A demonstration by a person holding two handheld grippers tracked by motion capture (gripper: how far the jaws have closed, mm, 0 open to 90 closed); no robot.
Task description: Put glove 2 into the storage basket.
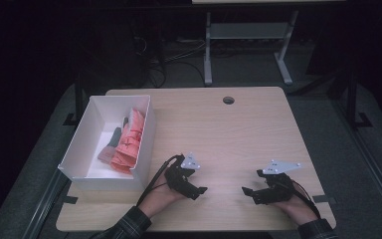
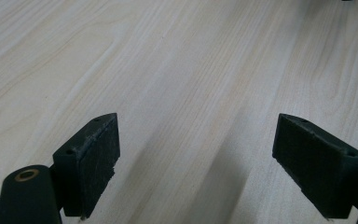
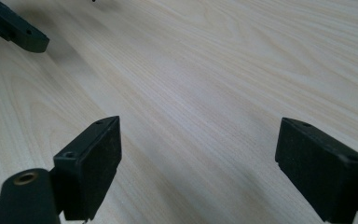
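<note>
Grippers rest low over the near edge of the bench [image 1: 238,129], neither holding anything. Left gripper [image 1: 197,190] sits just right of the white box [image 1: 87,132], its tips pointing right toward the middle of the bench; in the left gripper view its fingers [image 2: 91,161] stand wide apart with only bare wood grain between them. Right gripper [image 1: 248,194] lies well apart from the left, near the front right corner, tips pointing left toward the other gripper; in the right gripper view its fingers [image 3: 93,163] are likewise spread wide over bare wood, and a dark finger of the left gripper shows at the upper left corner. Each gripper carries a grey three-cornered plate on top and a cable trailing back along a plaid sleeve [image 1: 132,224]. White box stands open at the left side of the bench, its near corner just beside the left hand. Inside it lie pink folded cloths [image 1: 128,142] along the right wall and a grey item [image 1: 110,145] just left of them; what the grey item is cannot be told.
</note>
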